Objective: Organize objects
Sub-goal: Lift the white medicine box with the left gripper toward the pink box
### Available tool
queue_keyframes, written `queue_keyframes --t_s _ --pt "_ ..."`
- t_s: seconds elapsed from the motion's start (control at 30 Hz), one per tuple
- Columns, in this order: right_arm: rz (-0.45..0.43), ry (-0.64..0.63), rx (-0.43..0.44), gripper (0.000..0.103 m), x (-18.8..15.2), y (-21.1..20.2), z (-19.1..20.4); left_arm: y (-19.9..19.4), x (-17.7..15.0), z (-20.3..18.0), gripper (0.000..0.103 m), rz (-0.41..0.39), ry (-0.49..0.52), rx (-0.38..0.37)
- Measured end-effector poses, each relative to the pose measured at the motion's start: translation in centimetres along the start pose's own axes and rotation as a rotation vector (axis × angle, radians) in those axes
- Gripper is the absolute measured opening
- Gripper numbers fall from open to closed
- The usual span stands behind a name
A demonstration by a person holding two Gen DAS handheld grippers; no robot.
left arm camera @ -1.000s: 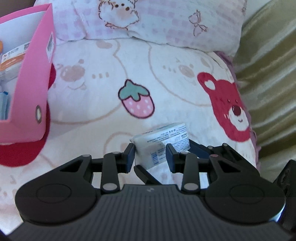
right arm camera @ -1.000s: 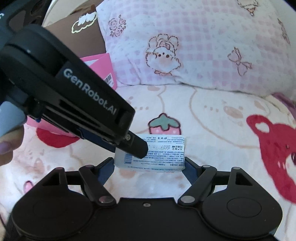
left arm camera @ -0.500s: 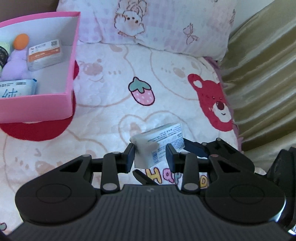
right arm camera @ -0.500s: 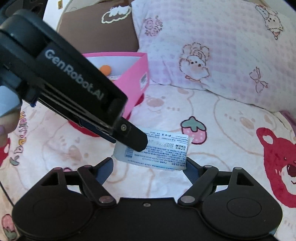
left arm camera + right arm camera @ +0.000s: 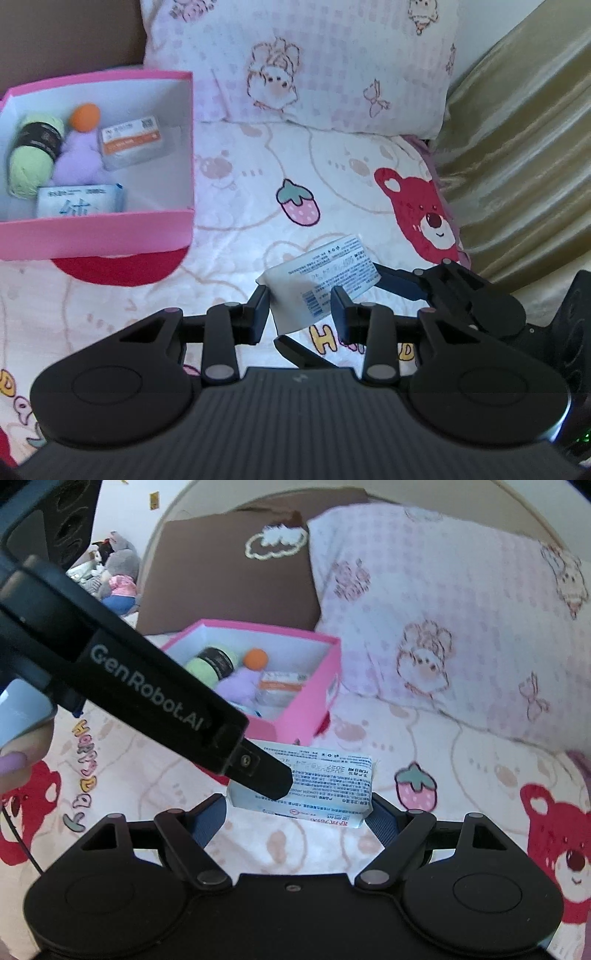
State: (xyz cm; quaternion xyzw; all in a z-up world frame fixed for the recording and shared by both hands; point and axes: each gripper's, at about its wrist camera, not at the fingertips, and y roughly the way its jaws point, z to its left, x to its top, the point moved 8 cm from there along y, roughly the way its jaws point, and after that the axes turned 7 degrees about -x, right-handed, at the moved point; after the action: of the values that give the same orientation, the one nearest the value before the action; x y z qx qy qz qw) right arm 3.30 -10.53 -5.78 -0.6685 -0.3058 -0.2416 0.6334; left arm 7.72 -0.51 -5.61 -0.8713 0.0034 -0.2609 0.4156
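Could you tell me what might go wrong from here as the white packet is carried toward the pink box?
Both the left gripper and right gripper hold the white packet; uneven motion could twist or tear it. The pink box already holds several items, so the packet may land on them or catch the rim.

A home bedroom: cartoon-print bedsheet, pink pillow, plush toys (far corner).
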Motion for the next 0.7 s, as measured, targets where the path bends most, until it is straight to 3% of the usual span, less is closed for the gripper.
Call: queue_keyframes --t_s 0.33,0.53,0.7 --pt "-0.063 -0.012 0.072 0.086 3.7 -0.9 2.8 -4.1 1.2 1.3 0.034 -0.019 0.027 0.069" --pt "-0.085 -0.015 0.142 0.086 6.6 0.3 4.8 -6.1 3.2 3.3 0.034 -0.004 0.027 0.143" --pt "-0.081 -0.012 0.205 0.087 9.2 1.9 6.4 -7.1 5.7 6.1 0.035 -0.038 0.004 0.202"
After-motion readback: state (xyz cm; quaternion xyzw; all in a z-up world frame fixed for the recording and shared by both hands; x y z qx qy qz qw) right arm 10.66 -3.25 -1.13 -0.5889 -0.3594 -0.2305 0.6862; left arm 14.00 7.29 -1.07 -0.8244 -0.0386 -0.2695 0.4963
